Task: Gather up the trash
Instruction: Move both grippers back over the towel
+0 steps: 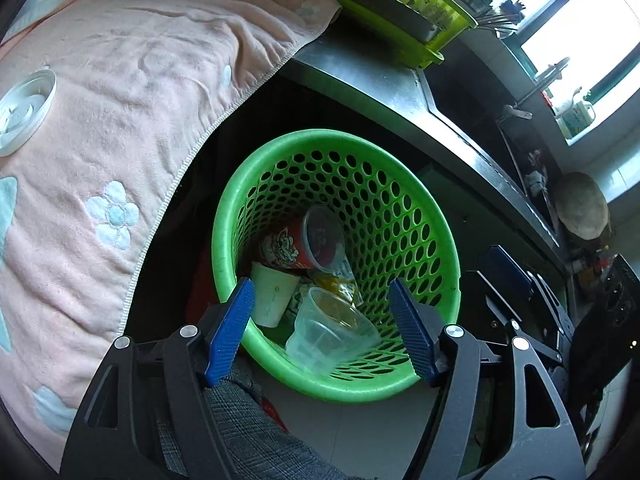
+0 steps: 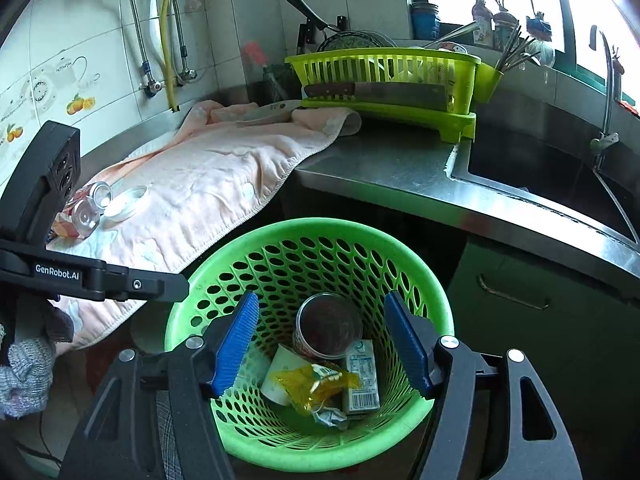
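Left wrist view: we see a pink towel point(image 1: 132, 92) draped over the steel counter point(image 1: 360, 76), with a white lid point(image 1: 24, 112) lying on it at the left edge. Below the counter edge stands a green basket point(image 1: 432, 216) with a perforated wall. We hold the left gripper point(image 1: 322, 328) tilted down over the basket's near rim, fingers spread wide and holding nothing. Inside the basket lie a red printed cup point(image 1: 296, 244), a white paper cup point(image 1: 272, 296) and a clear plastic cup point(image 1: 332, 328) on its side.

Right wrist view: we hold the right gripper point(image 2: 324, 340) pointing down into the same basket point(image 2: 200, 280), its fingers also spread apart and empty. Between them we see the red cup point(image 2: 328, 324), a small carton point(image 2: 362, 380) and a yellow wrapper point(image 2: 316, 384). On the towel point(image 2: 208, 184), left of the basket, lie a clear bottle point(image 2: 86, 212) and the lid point(image 2: 126, 204), just beside each other. A lime dish rack point(image 2: 384, 76) stands on the counter point(image 2: 372, 168) behind.
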Tool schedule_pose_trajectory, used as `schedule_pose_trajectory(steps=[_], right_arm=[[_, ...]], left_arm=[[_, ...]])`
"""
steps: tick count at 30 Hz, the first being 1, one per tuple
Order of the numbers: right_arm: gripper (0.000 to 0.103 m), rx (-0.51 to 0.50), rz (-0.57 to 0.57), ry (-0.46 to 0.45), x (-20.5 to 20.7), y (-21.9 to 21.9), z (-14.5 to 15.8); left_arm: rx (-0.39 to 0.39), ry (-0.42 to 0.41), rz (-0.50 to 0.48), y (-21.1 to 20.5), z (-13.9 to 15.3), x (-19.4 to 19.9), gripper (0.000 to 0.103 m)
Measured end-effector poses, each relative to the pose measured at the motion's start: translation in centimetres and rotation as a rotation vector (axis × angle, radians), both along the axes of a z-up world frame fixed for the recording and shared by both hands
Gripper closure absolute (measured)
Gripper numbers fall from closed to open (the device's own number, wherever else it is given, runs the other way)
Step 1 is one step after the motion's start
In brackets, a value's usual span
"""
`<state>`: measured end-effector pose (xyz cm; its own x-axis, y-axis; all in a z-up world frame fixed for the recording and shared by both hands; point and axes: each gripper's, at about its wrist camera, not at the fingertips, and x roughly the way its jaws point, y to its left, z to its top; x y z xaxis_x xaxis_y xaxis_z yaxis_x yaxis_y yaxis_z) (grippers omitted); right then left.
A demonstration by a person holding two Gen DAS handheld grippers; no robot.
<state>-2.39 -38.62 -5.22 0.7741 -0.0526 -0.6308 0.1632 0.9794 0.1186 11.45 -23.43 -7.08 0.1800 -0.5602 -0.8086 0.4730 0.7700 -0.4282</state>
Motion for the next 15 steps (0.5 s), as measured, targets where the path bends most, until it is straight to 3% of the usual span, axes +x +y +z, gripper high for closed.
schedule_pose_trajectory(steps=[7, 15], right_arm=[[0.037, -0.001, 0.013, -0.016, 0.1, 0.6, 0.6], [0.036, 0.013, 0.053, -0.024, 1.2, 1.8, 1.0]], left_arm=[[-0.008, -0.024, 0.026, 1.6, 1.0, -0.3, 0.033], [0.046, -0.09, 0.096, 5.0, 2.9, -0.3, 0.032]])
